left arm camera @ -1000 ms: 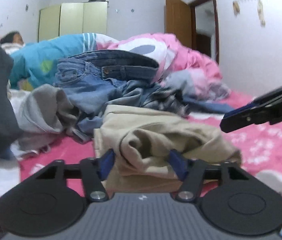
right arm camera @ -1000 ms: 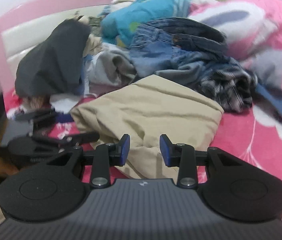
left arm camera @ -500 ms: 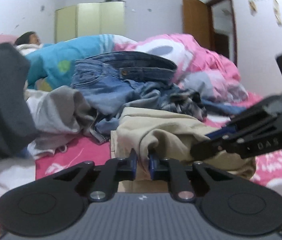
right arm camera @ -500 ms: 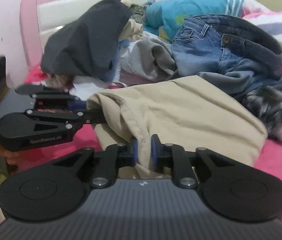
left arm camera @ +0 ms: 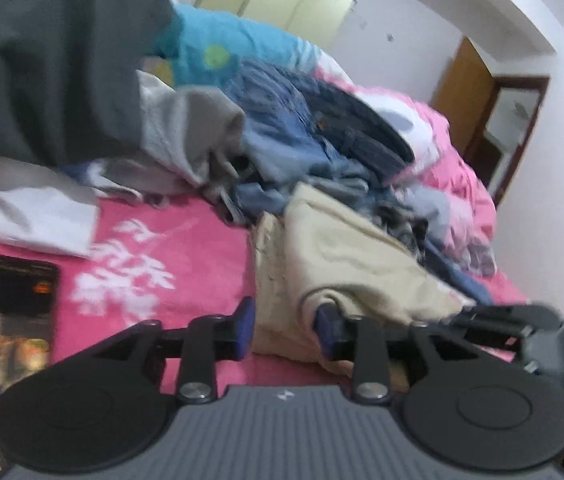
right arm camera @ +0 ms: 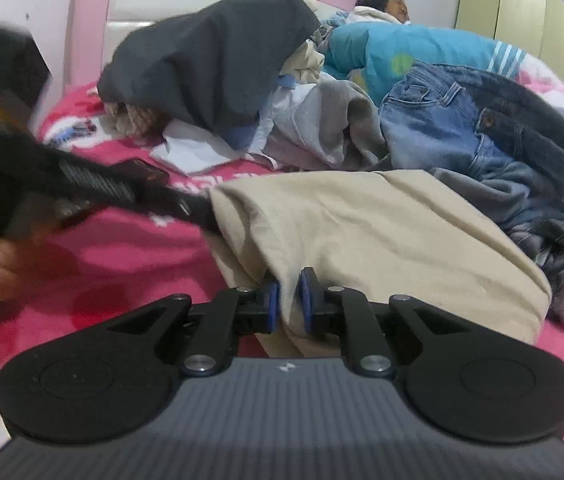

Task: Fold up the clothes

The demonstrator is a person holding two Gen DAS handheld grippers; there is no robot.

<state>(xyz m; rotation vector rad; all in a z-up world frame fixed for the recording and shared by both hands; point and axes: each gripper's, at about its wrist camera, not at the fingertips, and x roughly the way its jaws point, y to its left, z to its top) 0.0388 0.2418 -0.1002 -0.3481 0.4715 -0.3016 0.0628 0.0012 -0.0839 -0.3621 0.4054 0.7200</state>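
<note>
A beige garment (left arm camera: 346,256) lies folded on the pink bed sheet (left arm camera: 169,248), in front of a heap of clothes. My left gripper (left arm camera: 284,326) is at the garment's near left corner. Its jaws are opening, with the beige edge between them and one pad tucked under a fold. In the right wrist view my right gripper (right arm camera: 289,300) is shut on the near edge of the beige garment (right arm camera: 382,232), a pinch of cloth between its blue pads. The left gripper (right arm camera: 121,192) reaches in from the left, its tips hidden at the cloth's edge. The right gripper (left arm camera: 502,320) shows blurred at the right.
Behind the beige garment are blue jeans (right arm camera: 462,120), a grey top (right arm camera: 322,120), a dark grey garment (right arm camera: 209,64) and white cloth (left arm camera: 41,216). A dark flat booklet (left arm camera: 9,304) lies on the sheet at the left. A person (right arm camera: 386,4) lies under a blue quilt by the pink headboard (right arm camera: 93,8).
Both grippers shut on the beige garment's near edge. The left one has since reopened, rolled and shifted left. The right one keeps its pinch and has sunk closer to the cloth.
</note>
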